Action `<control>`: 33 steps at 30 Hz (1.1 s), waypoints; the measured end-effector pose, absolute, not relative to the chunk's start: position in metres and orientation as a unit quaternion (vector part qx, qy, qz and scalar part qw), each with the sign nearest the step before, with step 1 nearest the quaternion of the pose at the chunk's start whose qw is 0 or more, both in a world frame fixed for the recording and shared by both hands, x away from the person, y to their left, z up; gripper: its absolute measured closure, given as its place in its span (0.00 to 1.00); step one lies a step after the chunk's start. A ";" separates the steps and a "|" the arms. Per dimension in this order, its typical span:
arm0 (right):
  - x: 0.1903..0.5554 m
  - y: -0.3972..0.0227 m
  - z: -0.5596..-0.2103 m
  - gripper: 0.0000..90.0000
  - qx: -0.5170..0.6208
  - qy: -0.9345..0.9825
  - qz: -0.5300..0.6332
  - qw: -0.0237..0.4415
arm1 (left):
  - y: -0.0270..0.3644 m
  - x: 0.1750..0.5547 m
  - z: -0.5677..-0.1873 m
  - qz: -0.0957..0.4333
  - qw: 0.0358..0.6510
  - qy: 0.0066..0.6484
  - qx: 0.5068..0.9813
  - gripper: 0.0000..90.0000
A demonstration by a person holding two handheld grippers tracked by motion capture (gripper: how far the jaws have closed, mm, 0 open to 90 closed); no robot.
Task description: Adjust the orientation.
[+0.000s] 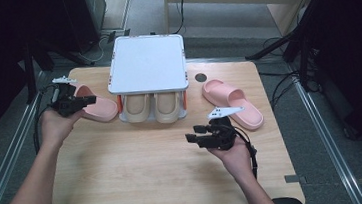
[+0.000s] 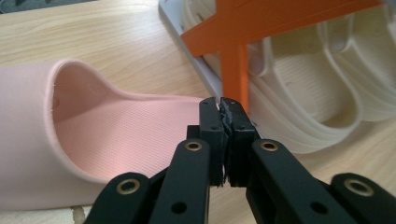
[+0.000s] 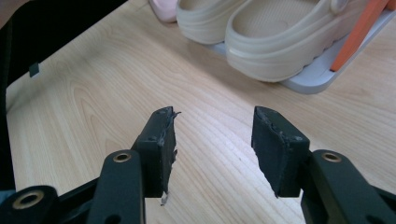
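Note:
A pink slipper (image 1: 100,108) lies left of a white two-level shoe rack (image 1: 147,64); a second pink slipper (image 1: 233,103) lies to the rack's right. A pair of beige clogs (image 1: 152,107) sits on the rack's lower shelf. My left gripper (image 1: 90,99) hovers at the left slipper's near end. In the left gripper view its jaws (image 2: 222,106) are pressed together in front of the slipper's footbed (image 2: 116,140), and I see nothing held between them. My right gripper (image 1: 193,134) is open over bare wood in front of the rack, its jaws (image 3: 212,123) apart and empty, pointing toward the clogs (image 3: 275,42).
The rack's orange struts (image 2: 233,70) stand close beyond the left gripper's tips. The wooden table (image 1: 140,171) has open surface in front of the rack. A dark round hole (image 1: 200,78) marks the tabletop behind the right slipper. Floor rails and dark stands surround the table.

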State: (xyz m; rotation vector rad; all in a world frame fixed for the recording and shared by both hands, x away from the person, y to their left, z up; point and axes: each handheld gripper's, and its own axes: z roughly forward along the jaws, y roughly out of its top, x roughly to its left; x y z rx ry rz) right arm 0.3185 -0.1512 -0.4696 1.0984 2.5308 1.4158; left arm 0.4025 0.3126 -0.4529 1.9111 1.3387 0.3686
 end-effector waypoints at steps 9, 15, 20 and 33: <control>0.314 -0.144 -0.474 0.56 0.363 0.812 0.456 0.024 | 0.315 0.420 -0.473 0.146 0.361 0.535 0.750 0.99; 0.312 -0.141 -0.478 0.55 0.366 0.816 0.447 0.030 | 0.329 0.425 -0.487 0.136 0.352 0.561 0.737 0.99; 0.311 -0.145 -0.478 0.53 0.374 0.812 0.447 0.034 | 0.339 0.427 -0.496 0.132 0.344 0.577 0.729 0.98; 0.314 -0.144 -0.480 0.52 0.371 0.813 0.447 0.039 | 0.346 0.429 -0.508 0.128 0.330 0.590 0.726 0.98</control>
